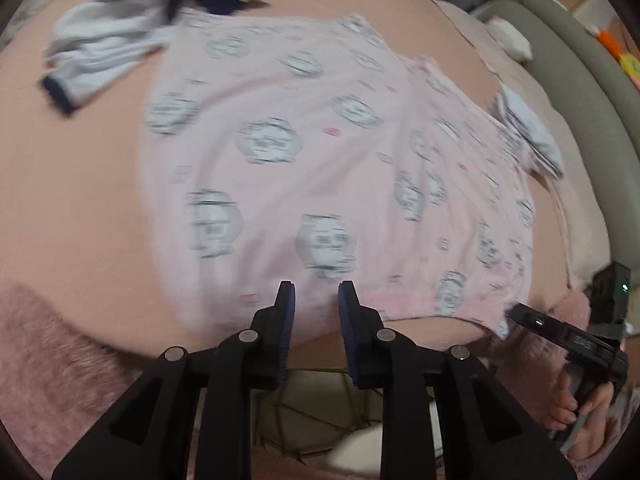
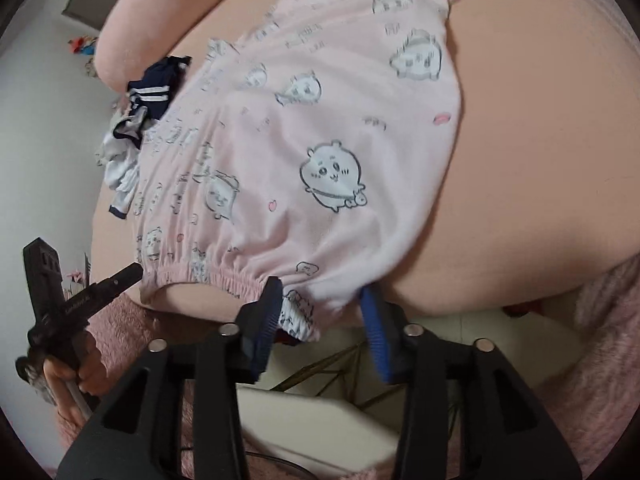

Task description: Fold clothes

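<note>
Pink cotton printed with small cartoon animals is lying spread flat before us: the pyjama garment (image 2: 320, 140) is covering the middle of the peach sheet (image 2: 540, 140), its gathered elastic waistband (image 2: 208, 274) running along the near edge of the bed. Beyond the garment a white and navy striped piece of clothing (image 1: 108, 48) is lying crumpled, touching its far corner, and a small pale item (image 1: 532, 136) is sitting just beside its right edge in the left wrist view. A grey padded bed frame (image 1: 592, 112) is curving past that side, and a fuzzy pink blanket (image 1: 48, 360) is hanging along the front of the bed below us.

We are pointing both tools steeply down at the near hem. Our left gripper (image 1: 316, 292) is hovering over the hem with its blue pads parted and nothing pinched between them. Our right gripper (image 2: 320, 292) is standing wider apart, with the waistband's corner lying between the pads; they are not pressing on it. Each hand (image 1: 580, 408) is wrapping round its handle at the bed's edge.
</note>
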